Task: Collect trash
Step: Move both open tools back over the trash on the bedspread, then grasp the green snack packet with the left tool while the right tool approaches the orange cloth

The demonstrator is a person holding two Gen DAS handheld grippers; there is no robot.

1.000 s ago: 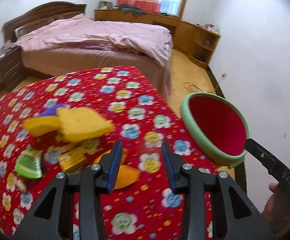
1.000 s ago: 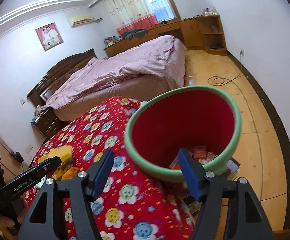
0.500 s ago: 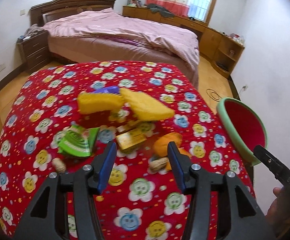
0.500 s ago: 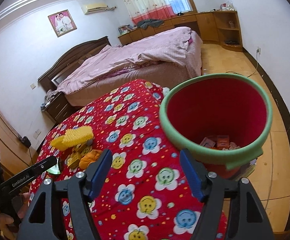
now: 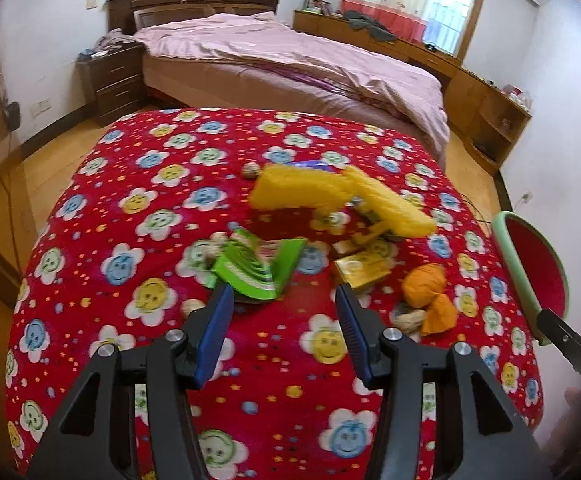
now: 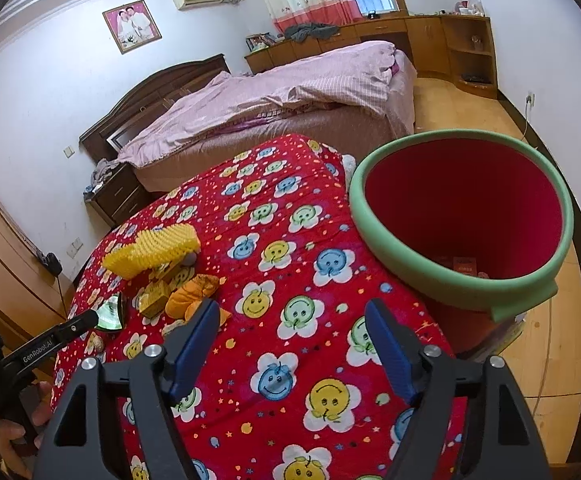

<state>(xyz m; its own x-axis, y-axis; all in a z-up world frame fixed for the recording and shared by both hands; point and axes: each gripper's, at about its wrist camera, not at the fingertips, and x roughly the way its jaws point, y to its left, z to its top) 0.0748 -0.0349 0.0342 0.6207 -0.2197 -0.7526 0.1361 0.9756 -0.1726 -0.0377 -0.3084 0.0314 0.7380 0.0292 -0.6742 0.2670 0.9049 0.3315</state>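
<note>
A pile of trash lies on the red flowered tablecloth [image 5: 130, 320]: a green wrapper [image 5: 256, 268], two yellow foam pieces [image 5: 302, 192], a gold packet [image 5: 360, 270], an orange wrapper [image 5: 426, 286] and small nut shells. My left gripper [image 5: 284, 316] is open and empty, just short of the green wrapper. My right gripper [image 6: 290, 342] is open and empty above the cloth, left of the red bin with a green rim [image 6: 442, 280]. The bin holds a few red scraps [image 6: 464, 266]. The trash pile also shows in the right wrist view [image 6: 162, 264].
A bed with a pink cover [image 5: 290, 60] stands behind the table. A dark nightstand [image 5: 112, 80] is at the back left, wooden cabinets [image 5: 482, 108] along the back right wall. The bin [image 5: 530, 264] stands past the table's right edge on the wooden floor.
My left gripper has swung left and back from the bin toward the trash pile; the green wrapper now lies right before its fingers. My right gripper has drawn back from the bin.
</note>
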